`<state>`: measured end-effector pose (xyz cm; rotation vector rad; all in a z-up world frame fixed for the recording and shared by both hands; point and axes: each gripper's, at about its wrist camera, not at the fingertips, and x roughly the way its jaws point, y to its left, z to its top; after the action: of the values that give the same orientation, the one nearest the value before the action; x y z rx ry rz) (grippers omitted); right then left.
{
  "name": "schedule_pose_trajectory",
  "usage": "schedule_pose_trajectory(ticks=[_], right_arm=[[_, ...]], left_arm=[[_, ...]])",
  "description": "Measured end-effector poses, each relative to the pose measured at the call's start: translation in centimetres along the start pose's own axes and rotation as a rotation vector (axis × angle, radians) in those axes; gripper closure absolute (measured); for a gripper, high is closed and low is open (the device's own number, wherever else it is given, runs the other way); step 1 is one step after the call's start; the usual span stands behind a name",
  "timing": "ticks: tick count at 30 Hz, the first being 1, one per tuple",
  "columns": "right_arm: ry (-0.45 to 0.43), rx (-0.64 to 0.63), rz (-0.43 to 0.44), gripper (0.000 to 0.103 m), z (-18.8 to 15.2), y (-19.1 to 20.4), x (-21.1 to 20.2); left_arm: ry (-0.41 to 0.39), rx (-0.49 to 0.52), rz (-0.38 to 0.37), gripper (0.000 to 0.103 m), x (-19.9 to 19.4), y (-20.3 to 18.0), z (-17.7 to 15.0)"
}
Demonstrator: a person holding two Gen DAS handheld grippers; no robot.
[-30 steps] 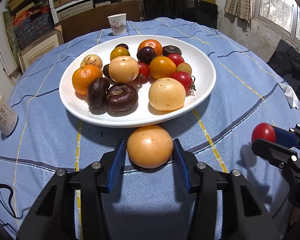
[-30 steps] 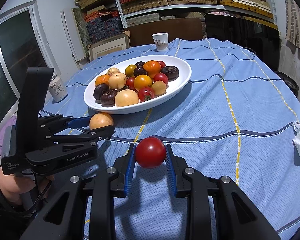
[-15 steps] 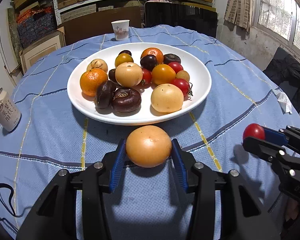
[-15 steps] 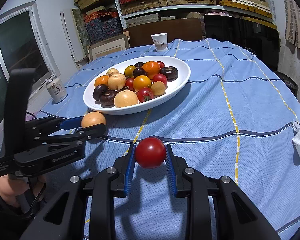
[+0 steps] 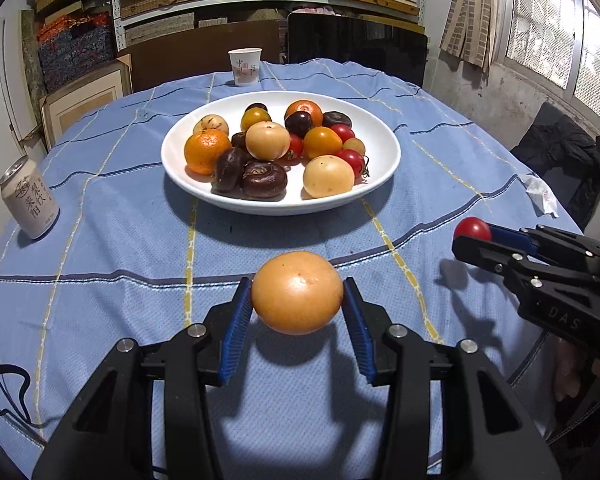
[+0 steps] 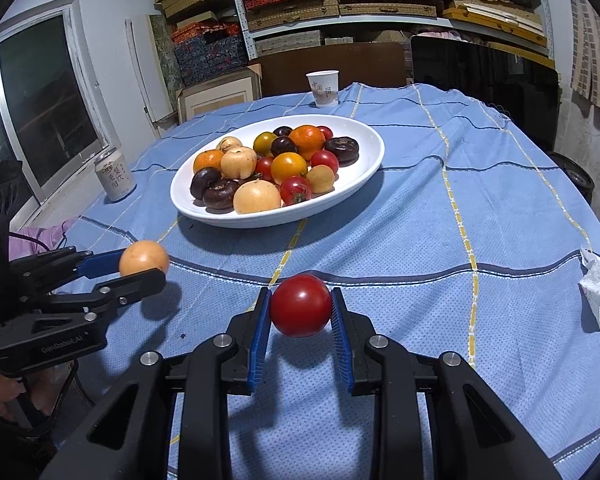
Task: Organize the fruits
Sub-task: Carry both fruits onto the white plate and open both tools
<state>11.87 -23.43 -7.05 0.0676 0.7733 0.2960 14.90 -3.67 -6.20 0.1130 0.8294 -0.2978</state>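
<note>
Left tool (image 5: 298, 312) pinching orange fruit (image 5: 297, 292), raised | right tool (image 6: 300, 316) pinching tomato (image 6: 301, 305), raised

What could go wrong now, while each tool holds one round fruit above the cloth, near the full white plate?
1. The orange fruit in the left tool and the red tomato in the right tool are round and smooth, so either may slip and roll.
2. The white plate is already crowded; an added fruit may push others out.
3. Squeezing harder could bruise the tomato.
</note>
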Motion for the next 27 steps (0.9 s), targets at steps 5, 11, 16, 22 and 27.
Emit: schedule_pose_trajectory(ticks=[5, 11, 16, 22, 27], right_arm=[[0.003, -0.005, -0.001, 0.074, -0.2, 0.3, -0.1], [0.007, -0.025, -0.002, 0.074, -0.7, 1.0, -0.3], [0.006, -0.040, 0.001, 0.074, -1.2, 1.6, -0.7], [0.009, -0.049, 0.012, 0.074, -1.3, 2.1, -1.0], [0.000, -0.050, 0.020, 0.074, -0.5, 2.3, -1.5]], left_arm=[[-0.017, -0.012, 0.008, 0.059, -0.8, 0.5, -0.2], [-0.031, -0.013, 0.014, 0.059, -1.4, 0.6, -0.3], [-0.037, -0.022, 0.014, 0.059, -1.8, 0.8, -0.5], [-0.043, -0.028, 0.017, 0.058, -2.3, 1.0, -0.6], [-0.057, -0.030, 0.022, 0.058, -2.7, 1.0, 0.1]])
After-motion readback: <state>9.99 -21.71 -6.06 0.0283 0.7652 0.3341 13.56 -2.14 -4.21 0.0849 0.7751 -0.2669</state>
